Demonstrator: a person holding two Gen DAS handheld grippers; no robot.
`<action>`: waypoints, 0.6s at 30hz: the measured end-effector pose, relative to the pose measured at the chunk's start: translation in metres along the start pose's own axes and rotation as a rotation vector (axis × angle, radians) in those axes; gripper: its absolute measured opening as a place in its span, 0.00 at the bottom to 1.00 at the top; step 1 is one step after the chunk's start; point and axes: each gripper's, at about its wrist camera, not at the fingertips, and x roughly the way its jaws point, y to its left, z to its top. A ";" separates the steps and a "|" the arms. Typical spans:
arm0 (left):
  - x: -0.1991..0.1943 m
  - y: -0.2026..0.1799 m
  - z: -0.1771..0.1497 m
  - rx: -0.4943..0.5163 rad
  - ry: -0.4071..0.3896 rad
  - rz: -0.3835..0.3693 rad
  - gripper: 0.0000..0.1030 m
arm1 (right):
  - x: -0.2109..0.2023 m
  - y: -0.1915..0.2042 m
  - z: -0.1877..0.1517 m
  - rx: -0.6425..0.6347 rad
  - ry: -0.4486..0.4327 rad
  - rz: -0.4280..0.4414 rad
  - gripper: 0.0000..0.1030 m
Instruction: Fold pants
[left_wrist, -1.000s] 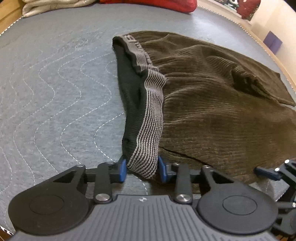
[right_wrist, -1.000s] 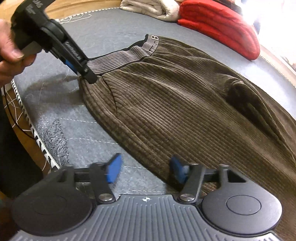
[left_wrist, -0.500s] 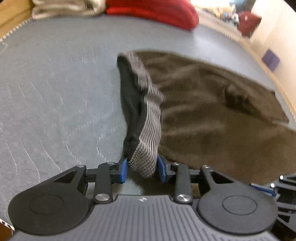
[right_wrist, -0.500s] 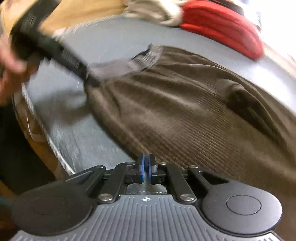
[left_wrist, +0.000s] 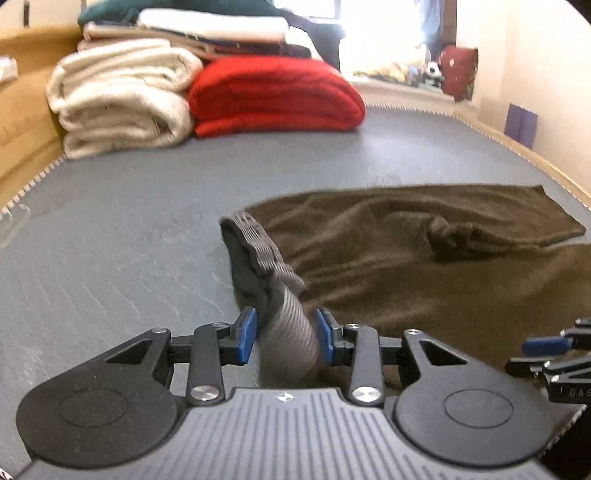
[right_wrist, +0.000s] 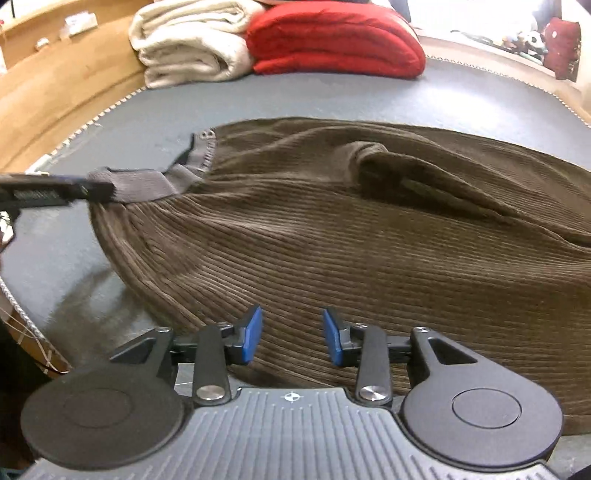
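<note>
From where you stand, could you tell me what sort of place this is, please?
Probably a room at home, perhaps a bedroom: folded blankets are stacked at the back of a grey quilted surface, brown pants lie on it, and soft toys line a window ledge.

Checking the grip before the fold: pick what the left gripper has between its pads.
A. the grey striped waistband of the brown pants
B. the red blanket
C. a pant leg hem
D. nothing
A: in the left wrist view the left gripper has the grey striped waistband of the brown pants between its blue pads.
</note>
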 end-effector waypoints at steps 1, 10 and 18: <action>-0.002 0.000 0.001 -0.002 -0.020 -0.001 0.40 | 0.002 -0.002 -0.001 0.011 0.009 -0.005 0.38; 0.044 -0.015 -0.016 0.058 0.265 -0.059 0.43 | 0.022 0.000 -0.008 -0.018 0.095 -0.067 0.46; 0.041 -0.013 -0.011 0.016 0.259 -0.039 0.49 | 0.008 -0.022 -0.006 0.028 -0.001 -0.108 0.47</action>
